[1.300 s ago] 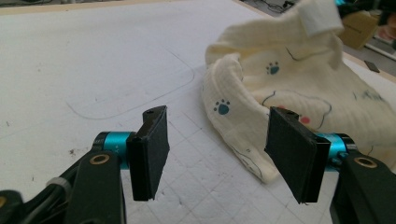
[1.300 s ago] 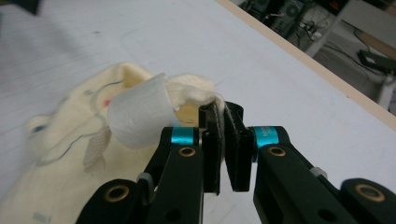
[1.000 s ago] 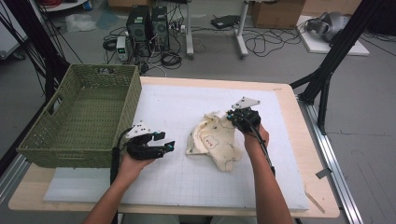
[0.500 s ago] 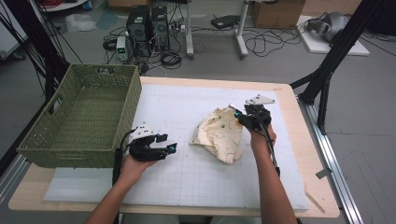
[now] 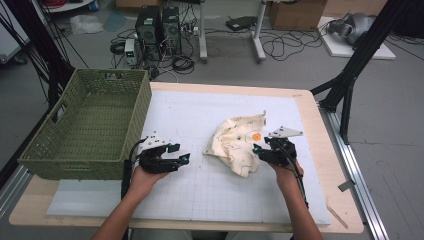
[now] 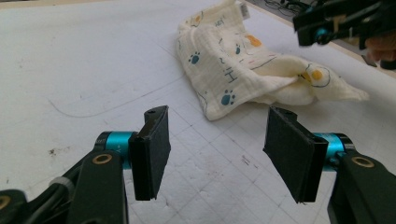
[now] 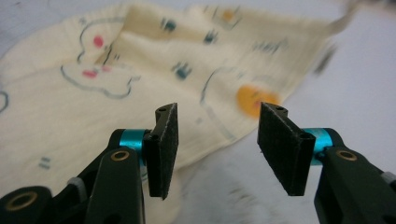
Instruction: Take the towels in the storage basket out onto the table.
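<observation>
A cream cloth (image 5: 236, 141) printed with paw prints and orange dots lies crumpled on the white mat (image 5: 200, 112), right of centre. My right gripper (image 5: 258, 151) hovers at the cloth's right edge. Its jaws have just been opening and nothing is between its pads; the right gripper view shows the cloth (image 7: 93, 88) just beyond the right gripper (image 7: 218, 116). My left gripper (image 5: 179, 153) rests low over the mat left of the cloth, open and empty. From the left gripper (image 6: 217, 122) I see the cloth (image 6: 233, 65) ahead and the right gripper (image 6: 336, 21) beyond it.
A green woven basket (image 5: 135, 117) stands on the table's left side, close to my left hand. The wooden table edge (image 5: 330, 165) runs just right of the mat. Cables, computer cases and stands crowd the floor behind the table.
My right gripper has let go of the cloth's corner, opened, and drawn back toward the near edge and a little right. The cloth now lies on the mat. The left gripper has stayed put.
</observation>
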`<state>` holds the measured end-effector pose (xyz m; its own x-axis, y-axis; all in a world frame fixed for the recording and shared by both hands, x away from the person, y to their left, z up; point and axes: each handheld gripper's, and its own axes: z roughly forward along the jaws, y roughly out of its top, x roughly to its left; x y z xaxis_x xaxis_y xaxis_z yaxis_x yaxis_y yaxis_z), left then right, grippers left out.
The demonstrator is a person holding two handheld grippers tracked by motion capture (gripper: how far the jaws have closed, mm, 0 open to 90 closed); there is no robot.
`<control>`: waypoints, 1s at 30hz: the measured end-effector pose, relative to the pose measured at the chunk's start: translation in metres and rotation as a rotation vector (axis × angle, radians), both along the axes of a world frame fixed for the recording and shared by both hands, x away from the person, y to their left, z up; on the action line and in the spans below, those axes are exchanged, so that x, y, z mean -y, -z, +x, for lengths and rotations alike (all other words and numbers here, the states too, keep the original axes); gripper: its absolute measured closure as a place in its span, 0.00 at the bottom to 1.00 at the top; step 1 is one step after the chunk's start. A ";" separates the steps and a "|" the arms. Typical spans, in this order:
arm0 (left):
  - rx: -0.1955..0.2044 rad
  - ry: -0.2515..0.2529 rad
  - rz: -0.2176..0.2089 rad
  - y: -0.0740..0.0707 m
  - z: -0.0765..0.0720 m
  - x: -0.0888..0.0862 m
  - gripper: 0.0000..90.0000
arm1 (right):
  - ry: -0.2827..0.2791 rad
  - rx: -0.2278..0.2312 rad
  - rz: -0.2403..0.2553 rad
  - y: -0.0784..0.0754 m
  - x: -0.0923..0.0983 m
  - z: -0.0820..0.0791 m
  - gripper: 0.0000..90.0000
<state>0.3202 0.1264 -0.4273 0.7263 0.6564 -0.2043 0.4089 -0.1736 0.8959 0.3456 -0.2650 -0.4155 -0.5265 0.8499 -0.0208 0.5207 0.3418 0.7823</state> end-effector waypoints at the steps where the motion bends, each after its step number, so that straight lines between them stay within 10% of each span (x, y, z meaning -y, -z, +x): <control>1: -0.002 0.003 0.000 0.000 0.000 0.000 0.45 | -0.003 -0.038 0.015 0.006 -0.001 0.002 0.53; 8: -0.005 0.003 -0.002 0.001 -0.001 0.001 0.45 | -0.048 -0.088 -0.026 0.029 -0.020 0.011 0.69; 11: -0.007 0.005 -0.002 0.001 0.000 0.001 0.45 | -0.068 -0.082 -0.048 0.028 -0.023 0.009 0.99; 14: -0.005 0.002 -0.004 0.002 0.000 0.001 0.45 | -0.077 -0.046 -0.135 0.022 -0.029 0.007 0.99; 23: -0.007 0.006 -0.002 0.002 0.000 0.001 0.46 | 0.048 0.047 -0.083 0.004 0.000 0.023 0.99; 30: -0.009 0.002 -0.007 0.002 -0.001 0.000 0.46 | 0.153 0.033 -0.174 0.016 0.015 0.043 0.99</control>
